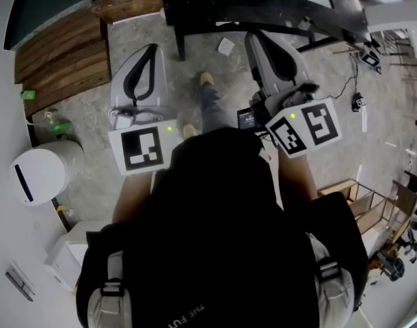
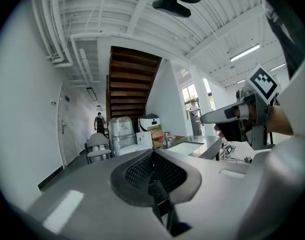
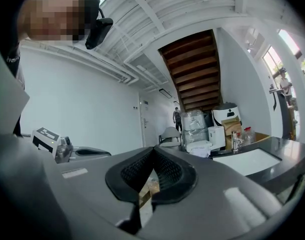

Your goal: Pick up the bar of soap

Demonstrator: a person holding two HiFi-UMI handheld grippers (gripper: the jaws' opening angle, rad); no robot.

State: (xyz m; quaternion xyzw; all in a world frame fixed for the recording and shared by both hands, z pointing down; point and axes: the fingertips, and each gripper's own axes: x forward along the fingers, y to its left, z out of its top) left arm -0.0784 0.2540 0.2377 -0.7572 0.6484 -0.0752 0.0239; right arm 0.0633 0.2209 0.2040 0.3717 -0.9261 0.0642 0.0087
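Soap bar: not found in any of the three views, so its position cannot be stated. The head view is filled by the operator's dark torso over a concrete floor (image 1: 195, 53); no shelf or dish is shown there.

Left gripper (image 2: 152, 156): jaws are seen pressed together at the tips, with nothing between them. Right gripper (image 3: 153, 154): jaws are likewise met at the tips, with a slit of background visible lower down and nothing held. Both tools are held out in front of the torso and pointed across the room, not down at a surface.

Step judged: search and approach not yet begun; none of the task is done. The soap must be located first. The counter with the sink basin (image 3: 247, 161) is judged the likeliest place, though no soap can be made out on it. One gripper would then have to be brought down over the bar with its jaws parted wider than it — a slippery bar is expected to need a square, centred grip.

Counts:
- grippers: two
- marker cubes: two, namely left marker cube (image 1: 141, 149) and right marker cube (image 1: 305, 130)
- sink basins: one
- soap bars: none seen
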